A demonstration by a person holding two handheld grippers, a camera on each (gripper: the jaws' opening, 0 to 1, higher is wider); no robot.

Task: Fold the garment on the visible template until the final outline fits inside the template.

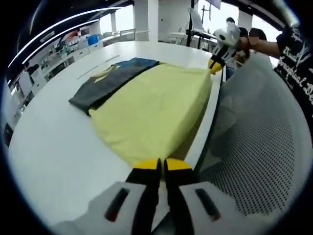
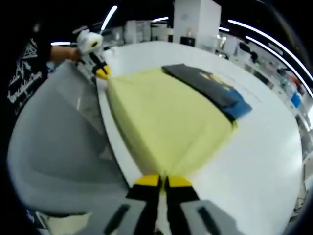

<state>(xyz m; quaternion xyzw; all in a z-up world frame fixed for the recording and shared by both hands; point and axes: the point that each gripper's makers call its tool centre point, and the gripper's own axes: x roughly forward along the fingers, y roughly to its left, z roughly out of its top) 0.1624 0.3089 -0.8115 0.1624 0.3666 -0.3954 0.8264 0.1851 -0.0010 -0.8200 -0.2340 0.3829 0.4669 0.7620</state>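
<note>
Template not made out; yellow garment (image 1: 156, 110) stretched flat over table (image 1: 54, 147), corners pinched in closed left gripper (image 1: 162, 165) and right gripper (image 2: 163, 181).

The left hand-held gripper (image 1: 163, 165) has two yellow fingertips (image 1: 146, 165) on black jaws, set in pale grey-white housings, each with a dark oblong slot; the left slot shows a small red mark. The right hand-held gripper (image 2: 163, 181) is built alike, yellow tips over black and grey. The person wears a black short-sleeved T-shirt (image 2: 25, 73) printed with white lettering.
</note>
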